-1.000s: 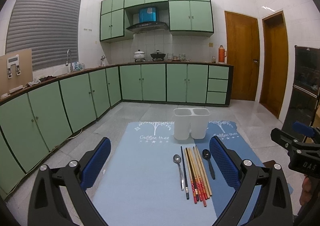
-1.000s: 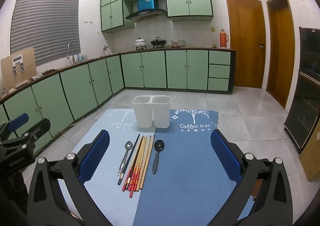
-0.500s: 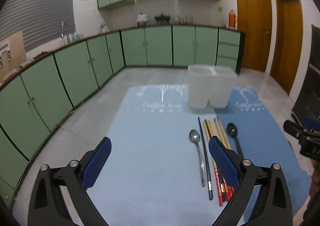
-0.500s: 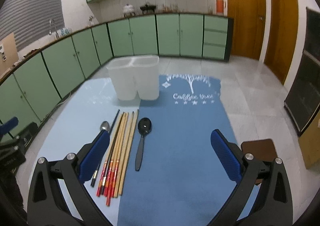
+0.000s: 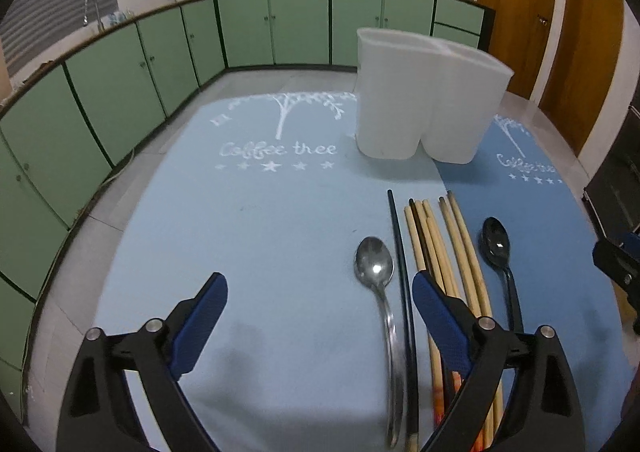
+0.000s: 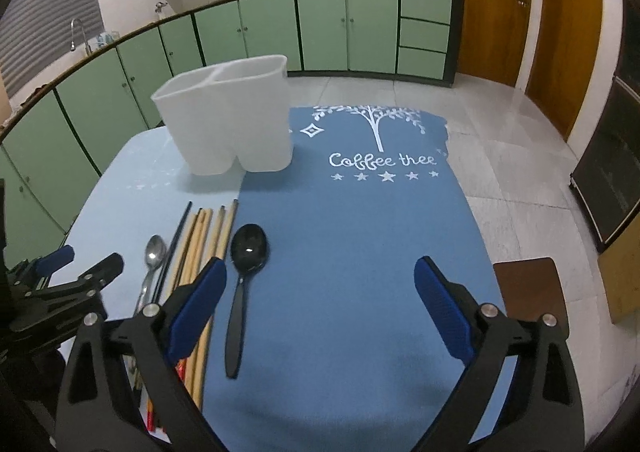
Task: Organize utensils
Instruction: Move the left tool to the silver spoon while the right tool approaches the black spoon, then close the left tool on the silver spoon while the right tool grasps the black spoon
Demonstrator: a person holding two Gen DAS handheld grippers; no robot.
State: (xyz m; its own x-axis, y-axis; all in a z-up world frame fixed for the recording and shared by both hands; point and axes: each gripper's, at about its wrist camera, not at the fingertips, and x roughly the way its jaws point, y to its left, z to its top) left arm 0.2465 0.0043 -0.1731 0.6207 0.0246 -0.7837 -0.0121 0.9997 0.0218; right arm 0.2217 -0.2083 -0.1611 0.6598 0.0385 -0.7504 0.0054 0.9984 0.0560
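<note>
A white two-compartment utensil holder [image 5: 428,108] [image 6: 228,120] stands at the far middle of the table. In front of it lie a steel spoon [image 5: 378,284] [image 6: 152,260], a black chopstick [image 5: 402,276], several wooden chopsticks [image 5: 448,252] [image 6: 204,248] and a black spoon [image 5: 500,256] [image 6: 244,272], side by side. My left gripper [image 5: 320,304] is open and empty, low over the light blue mat [image 5: 260,212], its right finger over the chopsticks. My right gripper [image 6: 320,288] is open and empty over the dark blue mat [image 6: 360,232], right of the black spoon.
Green cabinets [image 5: 120,84] [image 6: 340,28] run around the room behind the table. Wooden doors [image 6: 492,0] stand at the right. A brown stool [image 6: 528,288] sits beside the table's right edge. The other gripper shows at each view's side [image 5: 616,264] [image 6: 60,284].
Both grippers have moved forward and tilted down toward the table; the utensils and holder now look much closer. Nothing has been taken hold of.
</note>
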